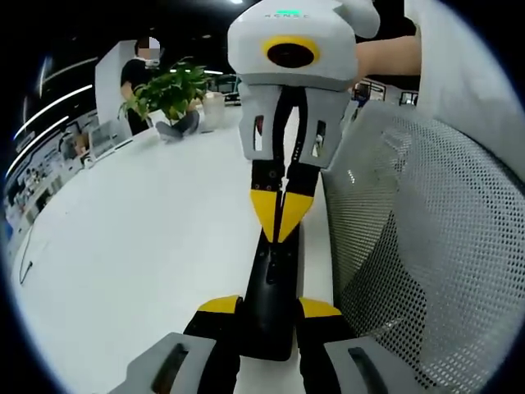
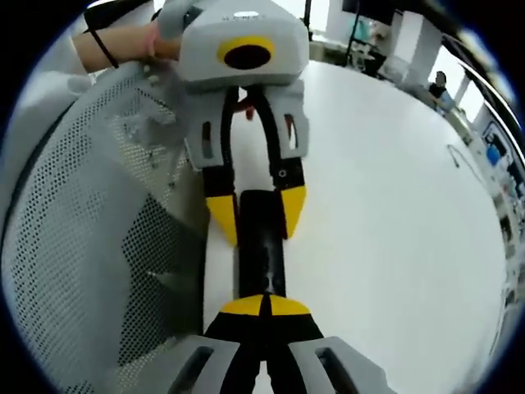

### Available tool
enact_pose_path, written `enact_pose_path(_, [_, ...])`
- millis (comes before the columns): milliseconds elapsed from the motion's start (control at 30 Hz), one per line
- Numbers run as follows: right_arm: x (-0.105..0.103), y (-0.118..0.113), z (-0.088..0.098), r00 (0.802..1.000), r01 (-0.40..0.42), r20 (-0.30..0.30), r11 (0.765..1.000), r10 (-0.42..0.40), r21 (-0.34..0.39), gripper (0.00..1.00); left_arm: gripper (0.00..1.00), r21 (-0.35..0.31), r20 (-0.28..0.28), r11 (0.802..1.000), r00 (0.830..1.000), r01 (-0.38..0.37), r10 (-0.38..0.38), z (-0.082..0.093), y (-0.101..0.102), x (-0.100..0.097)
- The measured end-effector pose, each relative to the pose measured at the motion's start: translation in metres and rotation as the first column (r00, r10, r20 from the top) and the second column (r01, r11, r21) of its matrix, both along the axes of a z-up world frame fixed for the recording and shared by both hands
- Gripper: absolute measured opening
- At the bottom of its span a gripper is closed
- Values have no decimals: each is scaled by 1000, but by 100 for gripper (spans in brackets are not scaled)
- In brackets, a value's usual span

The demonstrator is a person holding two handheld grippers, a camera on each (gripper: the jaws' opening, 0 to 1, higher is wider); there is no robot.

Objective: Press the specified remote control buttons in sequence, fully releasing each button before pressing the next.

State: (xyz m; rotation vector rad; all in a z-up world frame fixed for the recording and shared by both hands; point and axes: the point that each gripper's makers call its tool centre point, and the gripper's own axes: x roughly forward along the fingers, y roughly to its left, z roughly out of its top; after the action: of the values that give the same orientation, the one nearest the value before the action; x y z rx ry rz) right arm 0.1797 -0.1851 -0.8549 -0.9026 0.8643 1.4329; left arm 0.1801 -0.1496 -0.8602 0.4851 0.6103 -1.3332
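Left gripper (image 1: 269, 308) clamps the remote (image 1: 275, 279) to steady it; right gripper (image 2: 264, 305), jaws together, presses its far end.

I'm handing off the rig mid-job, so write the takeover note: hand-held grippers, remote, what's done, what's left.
Left hand-held gripper: jaws clamped on the near end of the black remote, steadying it on the white table.
Right hand-held gripper: jaws shut, tips down on the remote's face, apparently mid-press.
Done: remote held, a press seemingly under way; which button, cannot tell.
Left: release fully, then press the remaining buttons.
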Motion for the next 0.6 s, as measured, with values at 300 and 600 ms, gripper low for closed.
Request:
enact_pose_path(300, [-2,0,3,999,-34,11,996,34,77,0,25,-3,1,1000,1000,-1,1,0,0,0])
enact_pose_path(600, [-2,-1,2,998,-54,11,998,54,39,1,25,-6,1,1000,1000,1,-1,0,0,0])
